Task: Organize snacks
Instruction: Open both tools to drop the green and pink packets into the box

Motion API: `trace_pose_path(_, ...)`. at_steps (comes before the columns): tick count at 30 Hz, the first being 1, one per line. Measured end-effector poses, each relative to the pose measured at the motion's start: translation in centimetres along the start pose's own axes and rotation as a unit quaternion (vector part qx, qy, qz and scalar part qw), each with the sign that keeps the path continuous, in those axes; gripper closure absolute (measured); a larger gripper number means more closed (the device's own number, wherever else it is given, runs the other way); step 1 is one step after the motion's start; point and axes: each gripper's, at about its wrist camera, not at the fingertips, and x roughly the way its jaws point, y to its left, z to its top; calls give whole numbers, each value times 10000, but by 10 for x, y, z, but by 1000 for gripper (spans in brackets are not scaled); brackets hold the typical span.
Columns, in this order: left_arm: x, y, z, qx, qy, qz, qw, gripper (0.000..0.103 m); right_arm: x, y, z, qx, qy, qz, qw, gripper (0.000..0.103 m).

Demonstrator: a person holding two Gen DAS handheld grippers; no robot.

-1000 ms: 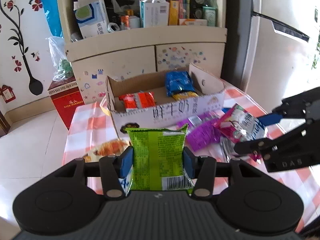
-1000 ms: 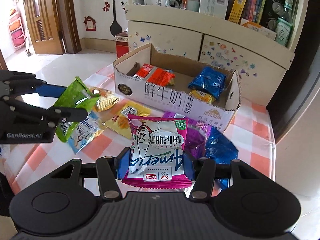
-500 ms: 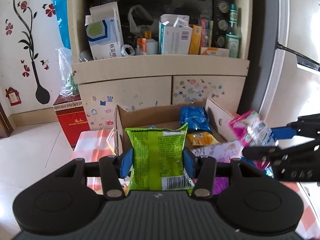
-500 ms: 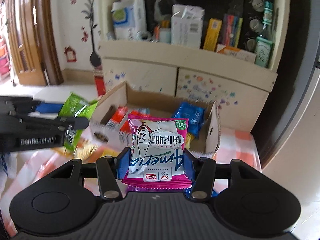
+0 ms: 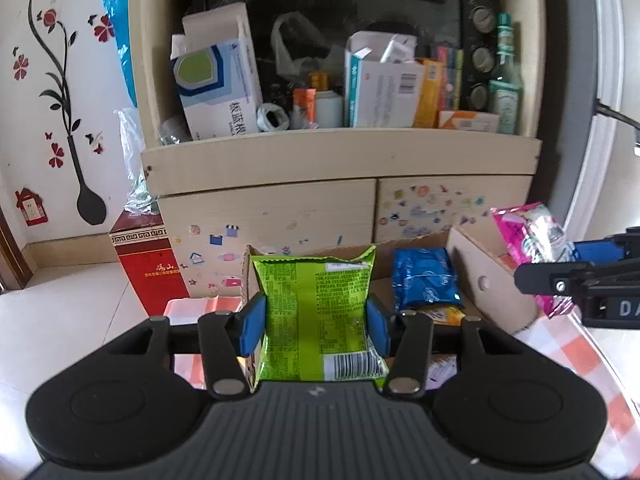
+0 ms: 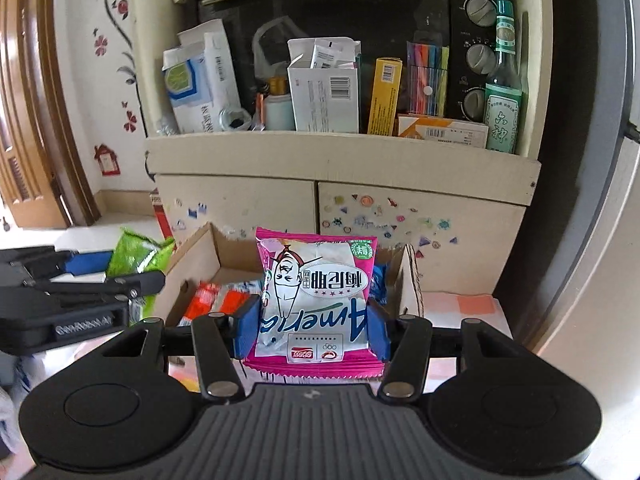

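Currently mid-task, both hands loaded. Nearest in the left wrist view: left gripper [image 5: 316, 326] pinching a green snack bag [image 5: 316, 312] across its width, blue pads [image 5: 252, 328] pressed into both side edges, bag upright, barcode end toward the camera. Jaws are only as wide as the bag, nothing else between them. Same story in the right wrist view: right gripper [image 6: 312, 330] clamped on a pink-and-white snack bag [image 6: 316, 300], pads tight on both sides, print upside down to the camera, pink crimped seam hanging below the fingers.

Each tool also shows in the other camera, off to the side with its bag sticking out ahead; the two are apart, not touching.

Just beyond both bags: open cardboard box [image 5: 492, 276], flaps up. Already inside: a blue packet [image 5: 426, 280] with a yellow-orange packet [image 5: 444, 314] touching its near edge, and red-orange packets [image 6: 224, 300] toward the other end. So some sorting looks done. Both held bags appear to hang above or just short of the box's near rim, neither one inside yet; exact overlap hard to tell through the fisheye.

Left to do, as I judge it: drop these two in. Checked tablecloth [image 5: 568, 352] shows beside the box, mostly hidden by the tool bodies, so can't say how many loose snacks remain.

Far back: cabinet shelf with cartons and a green bottle.
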Motion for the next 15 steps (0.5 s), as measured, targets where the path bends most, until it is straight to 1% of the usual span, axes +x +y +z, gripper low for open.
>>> trace_pose_path(4, 20, 3, 5, -136, 89, 7, 9999, 51, 17, 0, 7, 216, -20, -31, 9998, 42)
trace_pose_path(7, 33, 1, 8, -202, 144, 41, 9997, 50, 29, -3, 9, 496, -62, -172, 9986, 42)
trace_pose_path(8, 37, 0, 9, -209, 160, 75, 9996, 47, 32, -5, 9, 596, -111, -238, 9979, 42)
trace_pose_path(9, 42, -1, 9, -192, 180, 112, 9996, 39, 36, -6, 9, 690, -162, -295, 9971, 39)
trace_pose_path(10, 45, -2, 8, -157, 202, 146, 9996, 31, 39, -8, 9, 757, -178, -315, 9965, 34)
trace_pose_path(12, 50, -5, 6, -89, 288, 205, 9993, 23, 44, -12, 9, 832, -86, -273, 9961, 30)
trace_pose_path(15, 51, -6, 3, -73, 407, 209, 9989, 22, 46, -16, 7, 918, 49, -232, 9955, 27)
